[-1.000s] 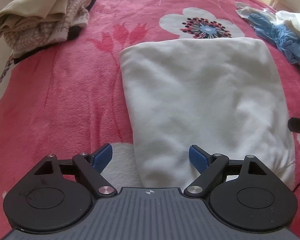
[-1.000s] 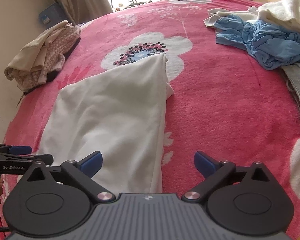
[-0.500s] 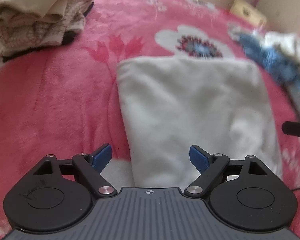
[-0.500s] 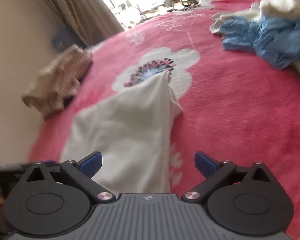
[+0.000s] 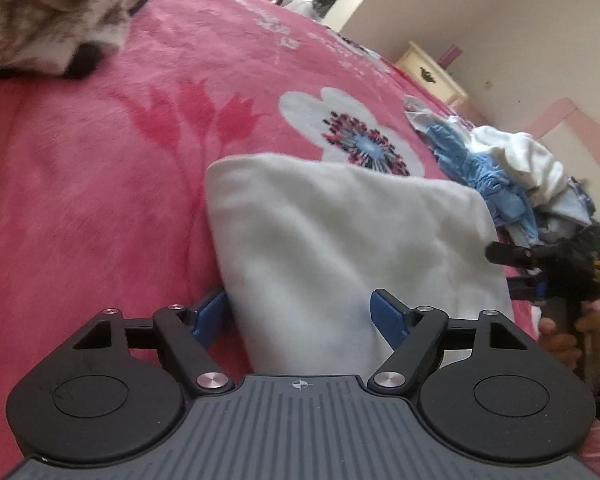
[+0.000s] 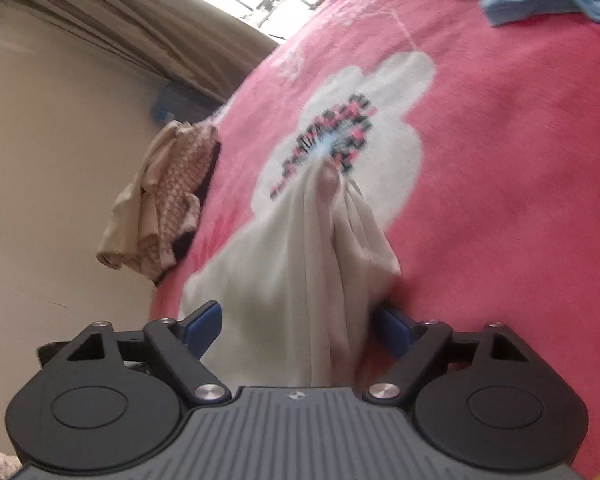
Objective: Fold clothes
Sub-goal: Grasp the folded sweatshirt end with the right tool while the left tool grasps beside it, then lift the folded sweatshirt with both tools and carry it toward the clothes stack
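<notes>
**Both grippers spread at near edge of white garment**

Pink floral blanket (image 5: 100, 184) filled both views. White garment (image 5: 340, 248) lay folded flat on it, directly ahead of both tools. Left gripper (image 5: 300, 314) was spread wide, the garment's near left corner between its fingers, nothing clamped. Right gripper (image 6: 296, 326) likewise spread, bunched garment edge between its fingers. Unfolded pile (image 5: 512, 168) lay ahead-right of the left gripper; beige stack (image 6: 160, 200) ahead-left of the right.

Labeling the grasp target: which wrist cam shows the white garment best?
Left wrist. The white garment appears sharp there, with its folded left edge and far edge visible on the pink blanket. The right wrist view shows it motion-blurred and bunched into ridges between the open right gripper.
</notes>
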Demonstrator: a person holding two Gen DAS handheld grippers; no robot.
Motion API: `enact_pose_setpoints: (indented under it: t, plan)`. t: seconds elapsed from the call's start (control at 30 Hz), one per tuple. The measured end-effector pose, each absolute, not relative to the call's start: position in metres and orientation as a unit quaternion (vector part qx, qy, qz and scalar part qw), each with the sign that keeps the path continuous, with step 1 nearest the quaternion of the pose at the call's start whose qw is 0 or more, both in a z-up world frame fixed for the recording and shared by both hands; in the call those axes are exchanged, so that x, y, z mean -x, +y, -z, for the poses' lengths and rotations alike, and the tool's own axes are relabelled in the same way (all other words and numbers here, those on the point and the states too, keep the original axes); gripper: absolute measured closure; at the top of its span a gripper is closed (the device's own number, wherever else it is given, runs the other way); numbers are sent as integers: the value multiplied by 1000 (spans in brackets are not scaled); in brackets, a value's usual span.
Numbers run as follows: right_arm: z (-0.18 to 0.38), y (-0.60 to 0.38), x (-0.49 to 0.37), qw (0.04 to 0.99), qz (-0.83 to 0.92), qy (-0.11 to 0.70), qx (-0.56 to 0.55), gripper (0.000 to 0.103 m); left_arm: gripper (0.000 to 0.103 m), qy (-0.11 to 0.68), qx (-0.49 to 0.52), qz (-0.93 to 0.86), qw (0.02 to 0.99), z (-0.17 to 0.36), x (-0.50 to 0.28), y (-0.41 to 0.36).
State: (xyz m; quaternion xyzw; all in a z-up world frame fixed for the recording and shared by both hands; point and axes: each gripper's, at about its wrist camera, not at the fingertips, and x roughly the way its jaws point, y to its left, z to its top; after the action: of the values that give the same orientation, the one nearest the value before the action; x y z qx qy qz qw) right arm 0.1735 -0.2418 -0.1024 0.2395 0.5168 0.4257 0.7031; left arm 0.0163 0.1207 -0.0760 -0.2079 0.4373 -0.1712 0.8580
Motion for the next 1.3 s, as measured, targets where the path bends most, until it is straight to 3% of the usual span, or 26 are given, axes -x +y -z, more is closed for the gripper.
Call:
enact_pose_setpoints:
  t: [0.2, 0.27, 0.4, 0.57, 0.67, 0.87, 1.3]
  plan:
    - [114, -227, -197, 676, -466, 510, -256, 20, 28, 422, 220, 199, 857, 88, -42, 123]
    - [113, -227, -191, 663, -494, 508, -242, 25, 28, 417, 222, 206, 857, 88, -40, 124]
    - [116, -225, -190, 643, -516, 514, -236, 30, 38, 423, 229, 227, 847, 88, -30, 132]
    - [124, -210, -204, 635, -511, 521, -255, 55, 47, 423, 254, 219, 842, 94, -46, 136]
    - [116, -209, -196, 644, -517, 503, -253, 63, 59, 413, 242, 204, 854, 91, -49, 128]
    - [70, -213, -166, 668, -551, 443, -233, 66, 83, 391, 234, 203, 867, 74, -35, 124]
    - [-47, -185, -98, 686, -633, 313, -173, 66, 87, 282, 241, 186, 910, -18, 36, 147]
